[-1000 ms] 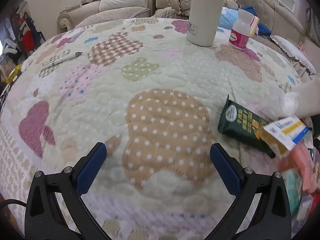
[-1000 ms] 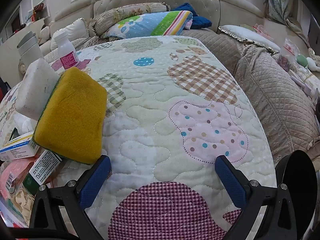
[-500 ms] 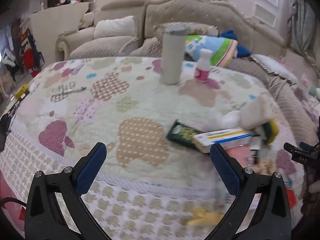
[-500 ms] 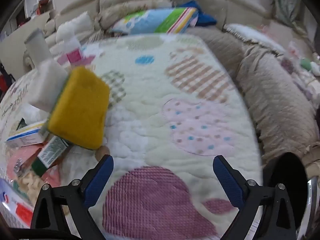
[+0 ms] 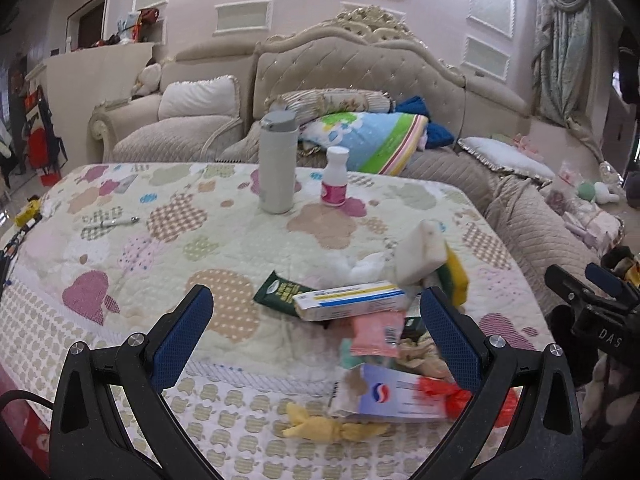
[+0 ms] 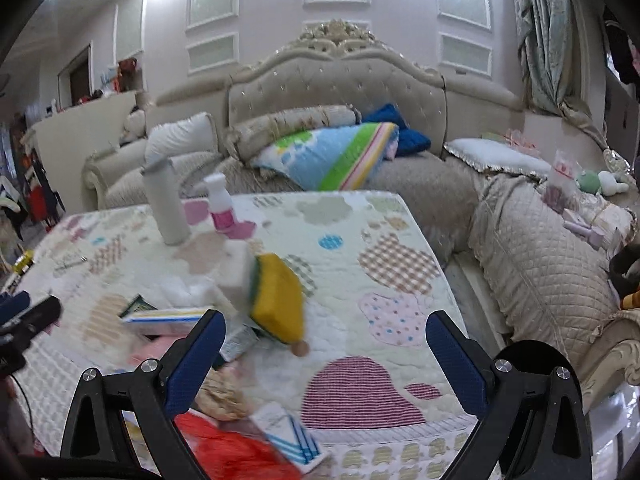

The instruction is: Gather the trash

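Observation:
A heap of trash lies near the front edge of the quilt-covered table [image 5: 132, 248]: a dark green wrapper [image 5: 280, 292], a white and blue box [image 5: 348, 300], a pink packet [image 5: 378, 330], a yellow sponge [image 5: 456, 276] on a white block [image 5: 420, 252], and a white card box [image 5: 396, 396] beside red plastic [image 5: 444, 392] at the edge. My left gripper [image 5: 316, 334] is open and empty, raised in front of the heap. My right gripper [image 6: 326, 354] is open and empty, with the sponge [image 6: 280, 296] and boxes [image 6: 164, 318] to its left.
A grey flask [image 5: 277, 162] and a white bottle with pink label [image 5: 335, 178] stand at the back of the table. A pen [image 5: 112, 222] lies at the left. A sofa [image 5: 360, 80] with cushions runs behind and along the right side [image 6: 540, 248].
Both grippers have pulled back and risen from close above the quilt, so the whole table and the sofa now show. Both stay open and empty.

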### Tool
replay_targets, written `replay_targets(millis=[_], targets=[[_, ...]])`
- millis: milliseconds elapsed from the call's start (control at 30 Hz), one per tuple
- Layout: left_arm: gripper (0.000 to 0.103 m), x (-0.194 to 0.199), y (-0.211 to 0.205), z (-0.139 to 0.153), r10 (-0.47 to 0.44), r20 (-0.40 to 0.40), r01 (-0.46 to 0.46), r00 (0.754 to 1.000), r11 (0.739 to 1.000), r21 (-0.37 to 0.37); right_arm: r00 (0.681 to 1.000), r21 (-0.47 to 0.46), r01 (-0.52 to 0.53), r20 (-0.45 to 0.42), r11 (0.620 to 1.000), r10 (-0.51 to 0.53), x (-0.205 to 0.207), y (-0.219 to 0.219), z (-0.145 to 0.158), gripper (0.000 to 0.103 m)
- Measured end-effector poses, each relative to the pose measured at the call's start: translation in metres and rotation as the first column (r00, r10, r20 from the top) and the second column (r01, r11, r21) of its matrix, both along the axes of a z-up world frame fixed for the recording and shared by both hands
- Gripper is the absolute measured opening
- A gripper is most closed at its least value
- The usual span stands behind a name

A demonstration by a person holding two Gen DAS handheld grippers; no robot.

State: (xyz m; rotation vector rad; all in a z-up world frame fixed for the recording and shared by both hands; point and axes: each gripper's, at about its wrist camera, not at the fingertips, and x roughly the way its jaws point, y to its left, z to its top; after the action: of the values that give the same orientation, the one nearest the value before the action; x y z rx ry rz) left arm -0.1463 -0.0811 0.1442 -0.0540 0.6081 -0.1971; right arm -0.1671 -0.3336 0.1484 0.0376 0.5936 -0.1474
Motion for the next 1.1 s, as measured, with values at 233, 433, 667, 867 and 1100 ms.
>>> replay_targets(millis=[233, 433, 667, 867, 1100], targets=[[0.103, -0.009, -0.007, 0.009, -0.013, 0.028, 0.013, 1.0, 1.0, -0.002, 0.999, 0.016, -0.014, 0.042, 1.0, 0.013, -0.008, 0.014, 0.012, 0.1], [0.103, -0.009, -0.01, 0.013, -0.011, 0.037, 0.011, 0.999, 1.0, -0.001, 0.999, 0.02, -0.019, 0.049, 1.0, 0.018, -0.009, 0.015, 0.014, 0.1], [0.103, -0.009, -0.01, 0.014, -0.01, 0.037, 0.01, 0.999, 1.0, -0.001, 0.999, 0.017, -0.019, 0.05, 1.0, 0.018, -0.009, 0.014, 0.016, 0.1], [0.103, -0.008, -0.011, 0.013, -0.013, 0.032, 0.013, 0.999, 1.0, -0.001, 0.999, 0.019, -0.018, 0.043, 1.0, 0.017, -0.007, 0.014, 0.016, 0.1], [0.103, -0.007, -0.012, 0.01, -0.013, 0.025, 0.013, 1.0, 1.0, 0.003, 1.0, 0.014, -0.017, 0.026, 1.0, 0.017, -0.003, 0.014, 0.015, 0.1]])
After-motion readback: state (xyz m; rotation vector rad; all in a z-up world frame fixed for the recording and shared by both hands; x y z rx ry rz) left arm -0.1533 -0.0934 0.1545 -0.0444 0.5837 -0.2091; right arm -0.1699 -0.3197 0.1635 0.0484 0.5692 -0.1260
